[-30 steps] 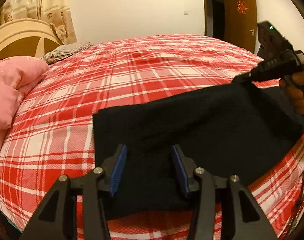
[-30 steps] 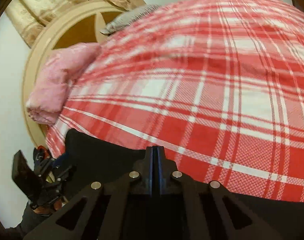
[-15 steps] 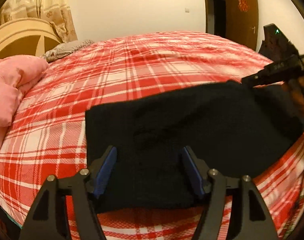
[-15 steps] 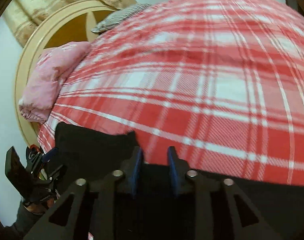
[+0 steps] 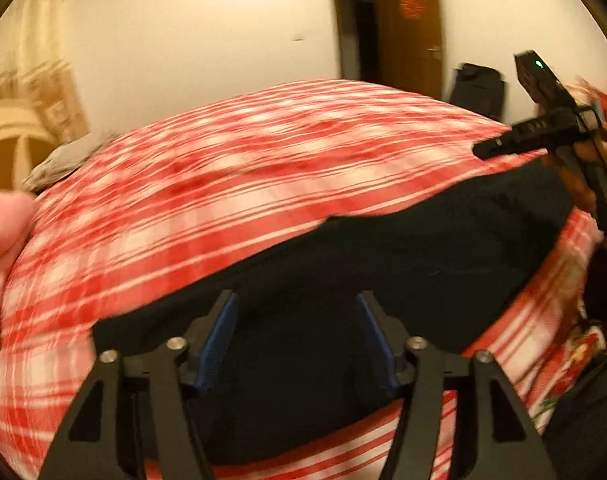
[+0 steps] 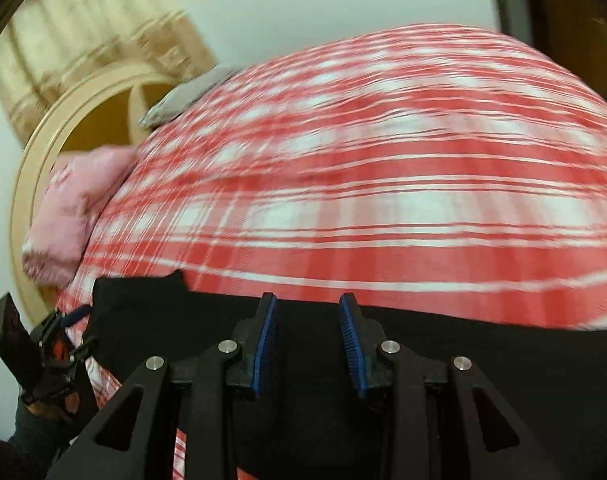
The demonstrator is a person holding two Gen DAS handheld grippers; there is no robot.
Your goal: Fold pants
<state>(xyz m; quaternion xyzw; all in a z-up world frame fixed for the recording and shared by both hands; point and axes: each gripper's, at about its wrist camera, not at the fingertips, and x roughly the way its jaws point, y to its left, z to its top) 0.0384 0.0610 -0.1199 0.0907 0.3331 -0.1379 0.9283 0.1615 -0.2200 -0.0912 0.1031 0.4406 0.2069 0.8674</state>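
Black pants (image 5: 383,272) lie folded flat near the front edge of the red plaid bed (image 5: 223,168). My left gripper (image 5: 295,300) hovers over their near left part. Its jaws are closing, its blue pads stand apart, and they press on nothing. In the right wrist view my right gripper (image 6: 308,300) is open above the pants (image 6: 483,368) near their far edge, with no cloth pinched. The right gripper (image 5: 483,150) also shows at the pants' right end, in a hand. The left gripper (image 6: 71,316) shows at the pants' left corner.
A pink quilt (image 5: 3,232) and a grey pillow (image 5: 59,160) lie by the round headboard (image 6: 35,152). A brown door (image 5: 407,24) and a dark bag (image 5: 479,84) stand past the bed's far side. Plaid cover (image 6: 383,180) stretches beyond the pants.
The right gripper went from shut on the pants' edge to open and let the cloth go. Both grippers pulled back and rose. The pants now lie lower in both views.
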